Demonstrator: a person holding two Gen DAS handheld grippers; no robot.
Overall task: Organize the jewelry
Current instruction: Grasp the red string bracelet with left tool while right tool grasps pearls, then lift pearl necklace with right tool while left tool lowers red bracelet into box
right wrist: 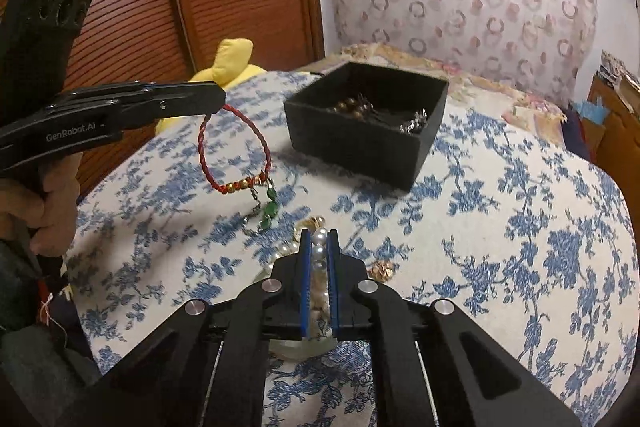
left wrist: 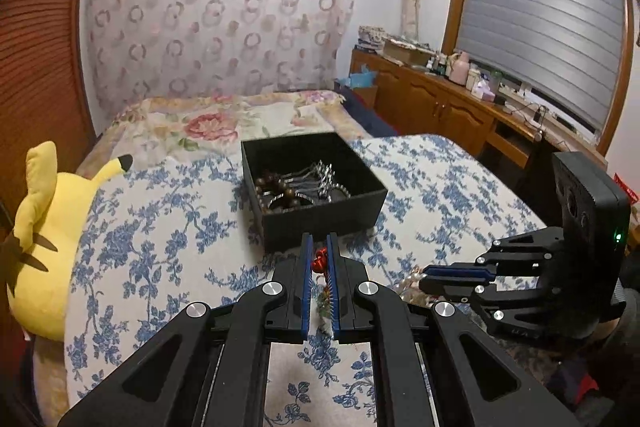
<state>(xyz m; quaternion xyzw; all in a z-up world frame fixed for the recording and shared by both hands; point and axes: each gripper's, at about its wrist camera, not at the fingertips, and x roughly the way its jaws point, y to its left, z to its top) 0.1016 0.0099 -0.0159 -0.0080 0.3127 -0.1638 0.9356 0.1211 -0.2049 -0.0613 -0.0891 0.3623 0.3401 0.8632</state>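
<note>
Left wrist view: the left gripper (left wrist: 320,251) is pinching a red bracelet (left wrist: 319,261) at lower centre, below the black box (left wrist: 320,223).

Right wrist view: the right gripper (right wrist: 319,247) is clamping a pearl strand (right wrist: 319,247) at lower centre; the bracelet (right wrist: 236,151) is dangling at centre left.

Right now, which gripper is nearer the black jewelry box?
Left. The left gripper, shut on the red bracelet, hangs just short of the black jewelry box. The right gripper sits farther back, shut on the pearl strand.

Matt black box (right wrist: 360,143); glossy pearl strand (right wrist: 319,247); braided red cord bracelet (right wrist: 234,151); printed cloth cover (right wrist: 500,227).
</note>
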